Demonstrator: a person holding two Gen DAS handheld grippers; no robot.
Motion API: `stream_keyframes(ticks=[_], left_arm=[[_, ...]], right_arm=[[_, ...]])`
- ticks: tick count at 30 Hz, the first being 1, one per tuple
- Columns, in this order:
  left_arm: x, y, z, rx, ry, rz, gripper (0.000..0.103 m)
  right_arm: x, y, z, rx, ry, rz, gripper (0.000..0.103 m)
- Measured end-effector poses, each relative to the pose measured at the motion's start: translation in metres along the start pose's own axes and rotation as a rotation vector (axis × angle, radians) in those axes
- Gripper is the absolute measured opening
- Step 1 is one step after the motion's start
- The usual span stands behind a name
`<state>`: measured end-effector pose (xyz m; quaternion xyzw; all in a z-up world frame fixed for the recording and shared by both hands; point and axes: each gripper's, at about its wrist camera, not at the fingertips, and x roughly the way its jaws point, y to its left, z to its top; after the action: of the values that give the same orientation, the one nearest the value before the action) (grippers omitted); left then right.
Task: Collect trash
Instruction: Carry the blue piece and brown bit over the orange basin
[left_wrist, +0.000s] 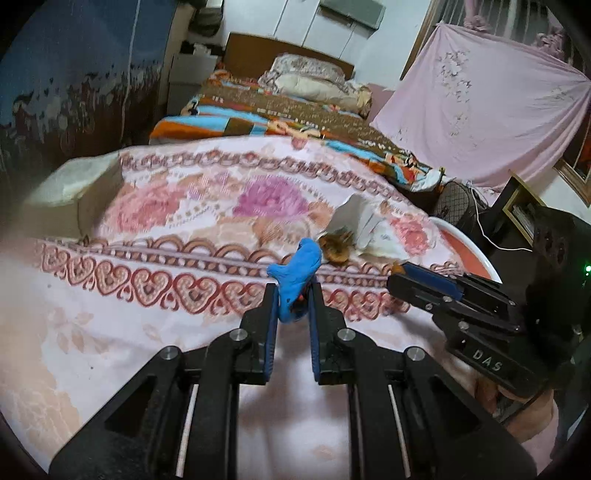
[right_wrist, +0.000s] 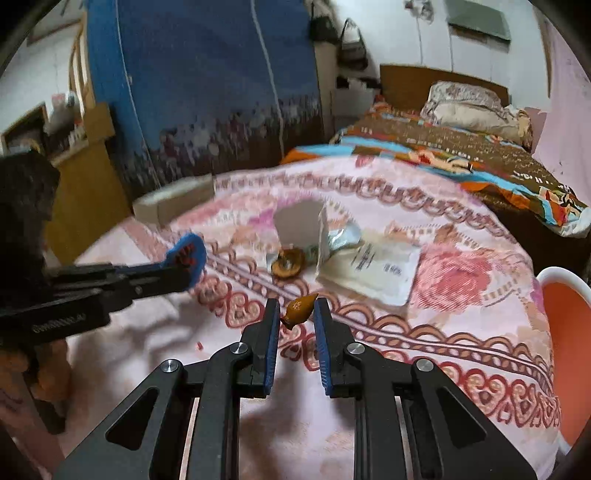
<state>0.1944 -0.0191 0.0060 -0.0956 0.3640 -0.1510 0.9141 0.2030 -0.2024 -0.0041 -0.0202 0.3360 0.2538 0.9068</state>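
My left gripper (left_wrist: 293, 291) is shut on a crumpled blue scrap (left_wrist: 299, 269) and holds it above the pink flowered bedspread (left_wrist: 192, 206). In the right wrist view that gripper (right_wrist: 183, 264) comes in from the left with the blue scrap (right_wrist: 190, 254), which shows red specks. My right gripper (right_wrist: 296, 308) is shut on a small brown peel piece (right_wrist: 300, 309). Beyond it lie a larger brown peel (right_wrist: 286, 262), a grey paper (right_wrist: 299, 225), a foil wrapper (right_wrist: 343, 236) and a white packet (right_wrist: 373, 273). In the left wrist view my right gripper (left_wrist: 397, 271) reaches in from the right.
An orange basin with a white rim (right_wrist: 565, 332) stands at the bed's right edge. A cardboard box (right_wrist: 173, 201) sits on the far left of the bedspread. A patterned blanket (right_wrist: 461, 158) and pillows lie further back. A hand grips the left tool's handle.
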Motion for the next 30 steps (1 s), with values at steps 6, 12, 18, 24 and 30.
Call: stream_keyframes(ticks=[6,12,18,24,30], left_arm=[[-0.012,-0.033,0.009,0.079,-0.117,-0.004,0.000],[-0.019,-0.074,0.017,0.166,-0.251,-0.048,0.001],[-0.020,-0.115,0.027,0.252,-0.355,-0.113,0.001],[-0.012,-0.161,0.033,0.378,-0.412,-0.186,0.001],[0.002,-0.198,0.034,0.458,-0.398,-0.261,0.001]], right_arm=[[-0.038,-0.019,0.000,0.088,-0.193,0.001,0.017],[-0.089,-0.029,-0.002,0.047,-0.426,-0.134,0.017],[-0.129,-0.043,-0.014,0.000,-0.634,-0.314,0.017],[-0.155,-0.068,-0.029,0.043,-0.755,-0.451,0.017],[-0.169,-0.100,-0.042,0.128,-0.806,-0.535,0.017]])
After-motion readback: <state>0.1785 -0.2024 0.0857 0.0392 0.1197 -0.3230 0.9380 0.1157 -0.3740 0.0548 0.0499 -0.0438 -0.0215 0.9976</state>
